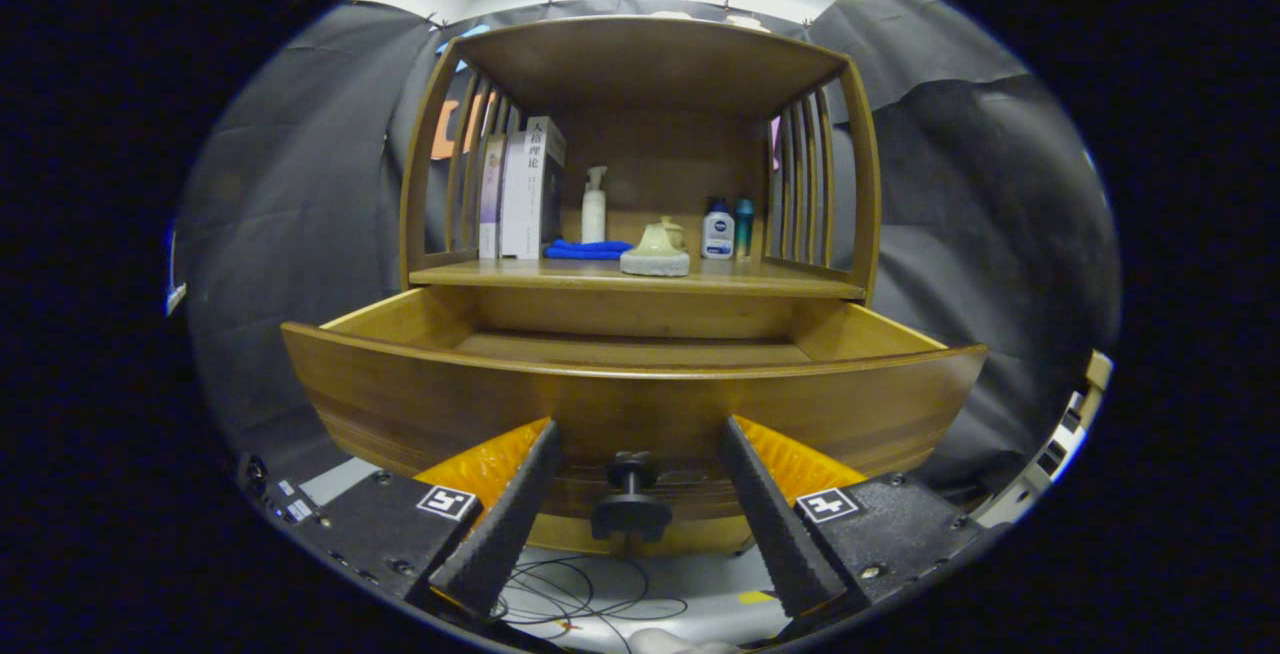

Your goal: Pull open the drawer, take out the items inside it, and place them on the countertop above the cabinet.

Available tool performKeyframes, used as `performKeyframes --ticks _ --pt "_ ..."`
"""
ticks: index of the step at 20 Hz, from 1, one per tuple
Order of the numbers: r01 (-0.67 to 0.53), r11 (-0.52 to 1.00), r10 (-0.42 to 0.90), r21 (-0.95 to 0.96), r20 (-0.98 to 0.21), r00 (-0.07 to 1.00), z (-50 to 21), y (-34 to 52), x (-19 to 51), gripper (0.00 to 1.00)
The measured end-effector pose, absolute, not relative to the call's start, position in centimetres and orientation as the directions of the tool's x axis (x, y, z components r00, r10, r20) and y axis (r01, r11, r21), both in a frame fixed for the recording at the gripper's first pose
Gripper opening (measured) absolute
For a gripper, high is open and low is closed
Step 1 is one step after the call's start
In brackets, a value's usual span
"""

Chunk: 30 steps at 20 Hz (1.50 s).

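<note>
The wooden drawer [640, 404] stands pulled out toward me, its front panel just ahead of the fingers. Its dark round knob [630, 504] sits between my fingers, touched by neither. My gripper [640, 444] is open, fingers spread on either side of the knob. The drawer's floor [640, 349] shows bare wood; what lies lower inside is hidden by the front panel. Above it, the countertop [560, 276] carries a pale ceramic piece on a stone-like pad [655, 254], a folded blue cloth [587, 250], a white pump bottle [594, 206] and two small bottles [718, 230].
Books [520, 194] stand upright at the countertop's left, against the slatted side [470, 174]. A wooden top shelf [650, 54] roofs the nook. Cables [570, 599] lie on the pale floor below the drawer. Black cloth hangs on both sides.
</note>
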<state>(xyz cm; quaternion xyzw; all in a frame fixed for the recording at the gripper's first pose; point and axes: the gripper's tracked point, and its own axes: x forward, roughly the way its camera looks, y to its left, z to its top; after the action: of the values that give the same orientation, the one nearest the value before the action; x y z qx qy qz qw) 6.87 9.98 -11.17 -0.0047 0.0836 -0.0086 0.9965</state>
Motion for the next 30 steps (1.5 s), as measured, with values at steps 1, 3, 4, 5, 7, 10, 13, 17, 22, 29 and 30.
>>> performKeyframes --ticks 1,3,4,5,7,10,13,17,22,29,30 --pt "0.017 1.000 -0.019 -0.012 -0.161 0.987 -11.0 9.9 6.8 1.00" --pt "0.020 1.000 -0.022 -0.012 -0.161 0.987 -10.9 10.1 7.0 1.00" --pt "0.023 1.000 -0.025 -0.019 -0.157 0.987 -10.8 10.1 7.1 1.00" --pt "0.025 1.000 -0.027 -0.020 -0.156 0.987 -10.7 10.2 7.4 1.00" --pt "0.025 1.000 -0.027 -0.016 -0.156 0.987 -10.6 10.4 8.1 1.00" --pt "0.023 0.999 -0.026 -0.023 -0.137 0.990 -9.7 10.3 10.3 1.00" --pt "0.029 0.999 -0.033 -0.031 -0.137 0.990 -9.4 10.3 12.0 1.00" --pt "0.028 0.999 -0.032 -0.032 -0.130 0.991 -9.3 10.6 13.5 1.00" --pt "0.027 0.999 -0.032 -0.041 -0.128 0.991 -8.9 10.5 16.9 1.00" --pt "0.028 0.997 -0.035 -0.066 -0.112 0.993 -9.0 10.5 21.0 0.99" --pt "0.027 0.998 -0.035 -0.064 -0.115 0.993 -9.0 10.5 21.6 0.99"
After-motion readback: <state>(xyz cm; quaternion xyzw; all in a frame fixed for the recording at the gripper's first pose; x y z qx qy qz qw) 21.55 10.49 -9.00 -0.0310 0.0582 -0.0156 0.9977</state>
